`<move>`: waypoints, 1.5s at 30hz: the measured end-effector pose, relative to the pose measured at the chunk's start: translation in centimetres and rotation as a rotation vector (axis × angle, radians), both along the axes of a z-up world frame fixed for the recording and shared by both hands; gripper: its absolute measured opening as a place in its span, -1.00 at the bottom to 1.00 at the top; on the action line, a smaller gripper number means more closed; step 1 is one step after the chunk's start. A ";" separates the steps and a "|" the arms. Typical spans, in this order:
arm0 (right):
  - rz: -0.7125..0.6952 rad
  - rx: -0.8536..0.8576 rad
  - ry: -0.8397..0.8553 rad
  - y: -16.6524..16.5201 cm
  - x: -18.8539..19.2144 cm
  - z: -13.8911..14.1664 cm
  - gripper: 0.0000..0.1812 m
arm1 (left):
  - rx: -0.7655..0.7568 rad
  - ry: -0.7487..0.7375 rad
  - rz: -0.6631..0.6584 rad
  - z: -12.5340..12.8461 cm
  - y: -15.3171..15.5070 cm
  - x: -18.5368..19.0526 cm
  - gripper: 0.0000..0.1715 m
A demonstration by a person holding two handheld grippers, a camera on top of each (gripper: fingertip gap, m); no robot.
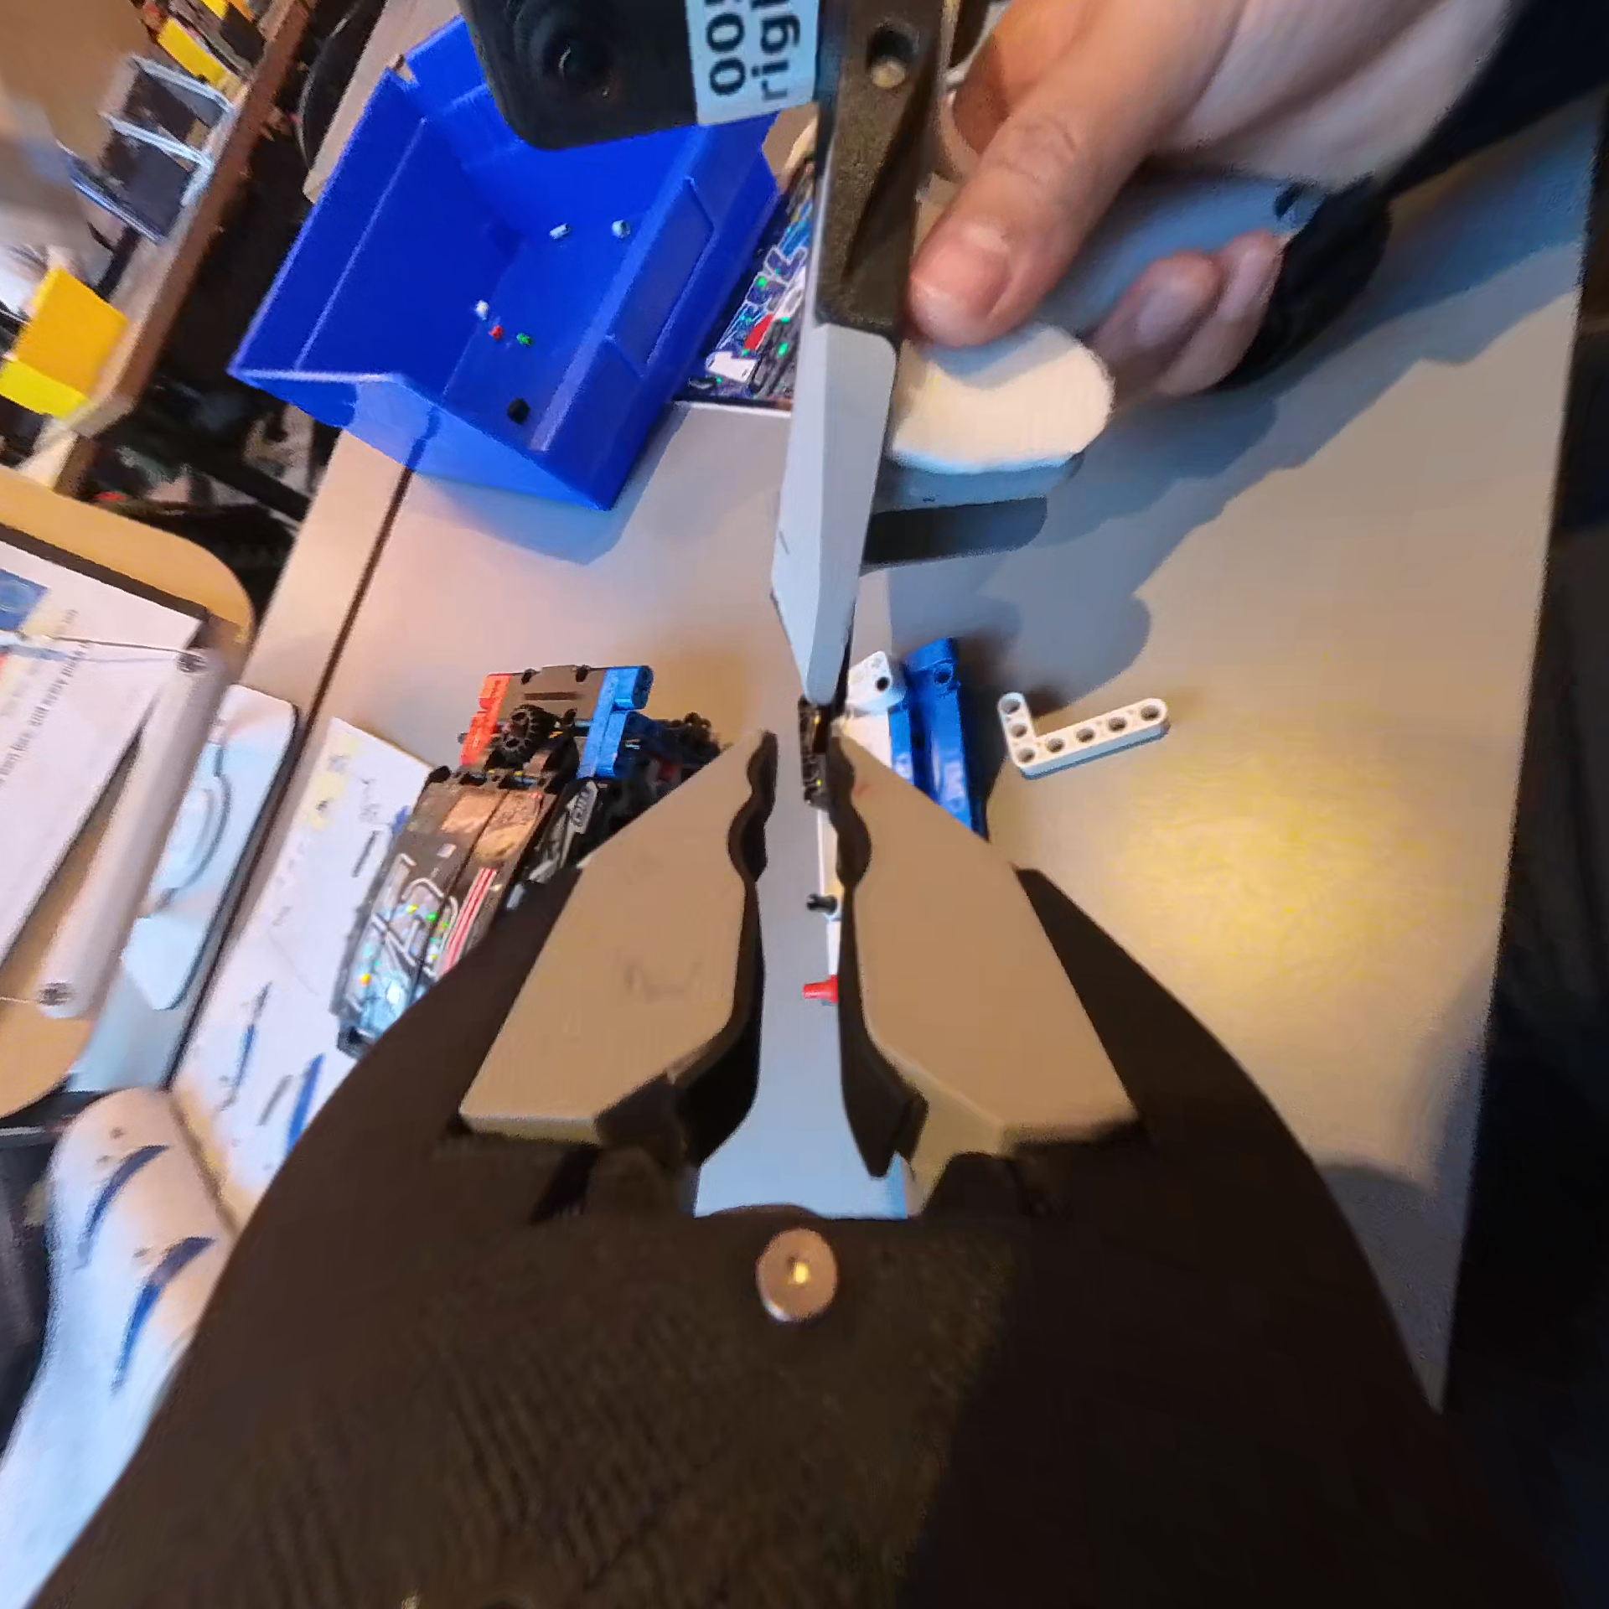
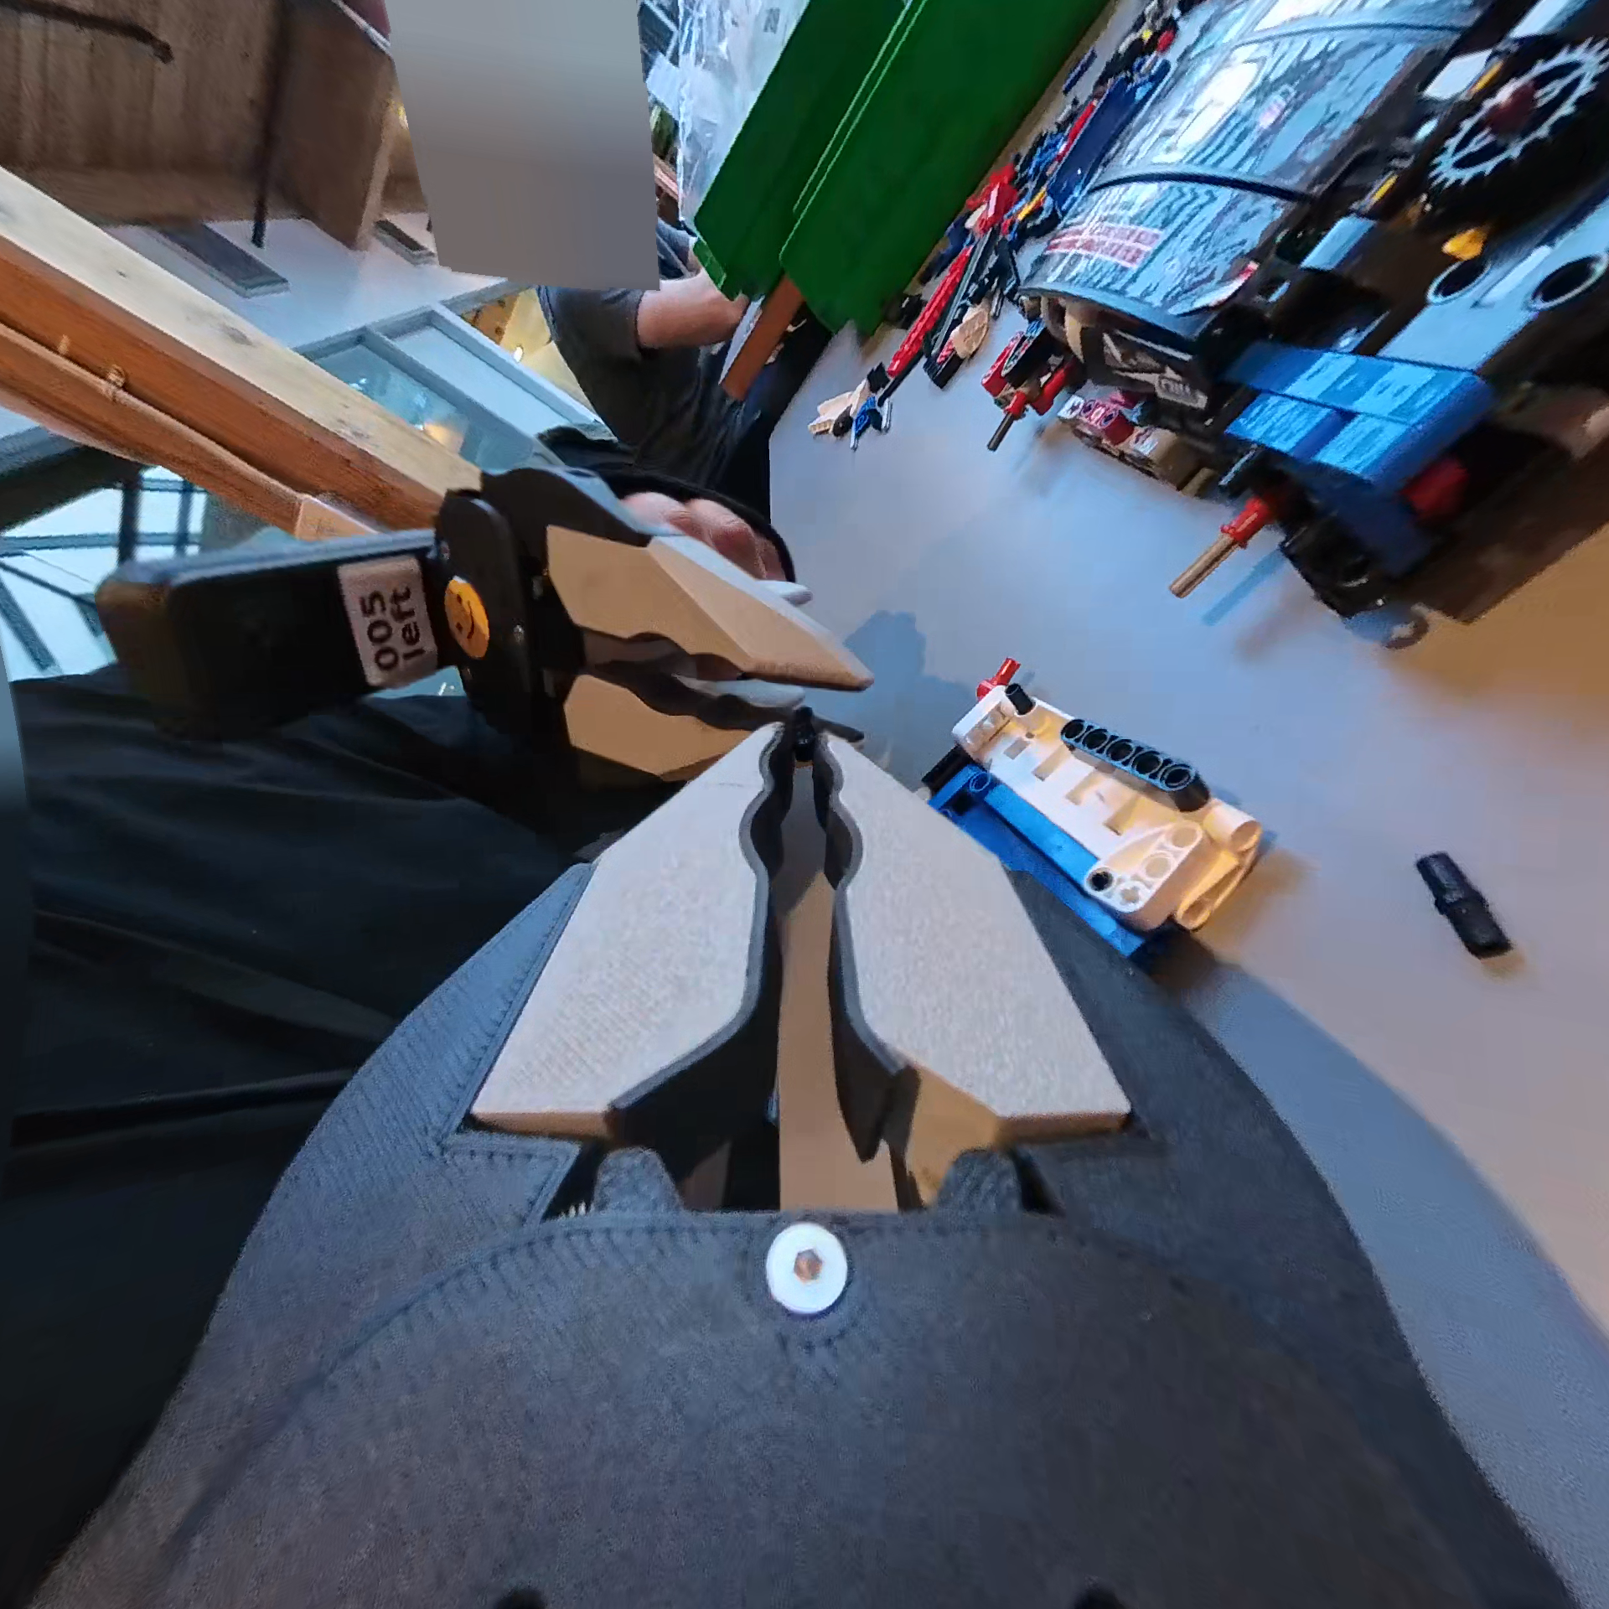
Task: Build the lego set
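A: Your left claw (image 1: 799, 753) and right claw (image 2: 805, 747) are both clenched on one small black pin (image 1: 816, 749), tips meeting above the desk (image 1: 1219, 871)

B: Rest of the set?

A: White-and-blue panel piece (image 2: 1101, 823) lies just right of the tips, half-built car (image 1: 522, 801) to the left, white L-beam (image 1: 1084, 731) further right

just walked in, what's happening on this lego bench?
A person works two handheld grippers over a grey table. The left gripper and the right gripper meet tip to tip on one small black pin, apparently passing or seating it; who bears it is unclear. Just beyond lies a white and blue sub-assembly. A loose white L-shaped beam, the part-built car and a blue parts bin sit untouched.
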State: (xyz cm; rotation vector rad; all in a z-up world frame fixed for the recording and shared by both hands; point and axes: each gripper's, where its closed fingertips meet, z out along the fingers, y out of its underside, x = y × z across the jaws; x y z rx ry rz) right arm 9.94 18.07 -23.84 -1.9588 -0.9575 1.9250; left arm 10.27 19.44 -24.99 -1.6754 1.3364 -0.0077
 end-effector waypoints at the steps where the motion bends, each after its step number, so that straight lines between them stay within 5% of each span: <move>1: -0.004 -0.006 -0.005 0.0 0.0 -0.1 -0.99 | 0.025 0.029 -0.002 -0.1 0.0 0.0 -0.93; 8: -0.005 -0.094 -0.013 -0.1 -0.2 -0.5 -0.99 | 0.178 0.208 0.008 -1.0 0.3 0.0 -0.98; 13: -0.022 -0.092 -0.003 0.1 -0.3 -0.6 -0.99 | 0.129 0.171 0.035 -1.2 0.4 0.0 -0.99; 19: 0.011 0.386 0.003 -0.3 0.8 0.5 -0.96 | -0.224 -0.060 -0.029 -1.8 -1.4 1.2 -0.99; 27: 0.160 1.048 -0.126 -2.7 1.9 -2.3 -0.88 | -0.701 -0.273 -0.115 -3.6 -4.6 1.7 -0.98; 36: 0.234 1.184 -0.199 -4.1 1.0 -4.5 -0.98 | -0.593 -0.130 -0.072 -6.5 -5.4 0.2 -0.99; 45: 0.206 1.281 -0.303 -4.3 0.3 -5.7 -1.00 | -0.561 -0.010 -0.068 -6.6 -6.2 0.0 -0.98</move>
